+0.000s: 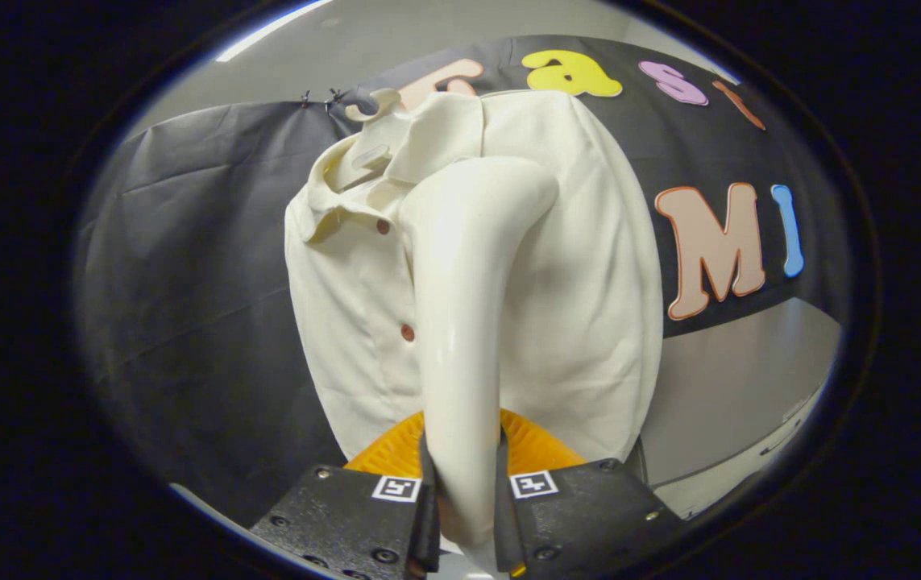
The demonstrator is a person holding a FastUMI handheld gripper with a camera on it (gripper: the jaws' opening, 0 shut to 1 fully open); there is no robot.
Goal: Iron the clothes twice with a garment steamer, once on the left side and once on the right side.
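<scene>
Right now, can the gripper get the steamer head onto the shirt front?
Probably yes. The gripper is shut on the garment steamer, whose head sits in front of the cream shirt beside the button placket, with nothing between them; actual contact can't be judged.

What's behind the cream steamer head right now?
The gripper is shut on the cream plastic garment steamer, whose head rests against the cream button-front shirt on its hanger. The shirt panel directly behind the steamer is covered; two brown buttons show beside it.
</scene>
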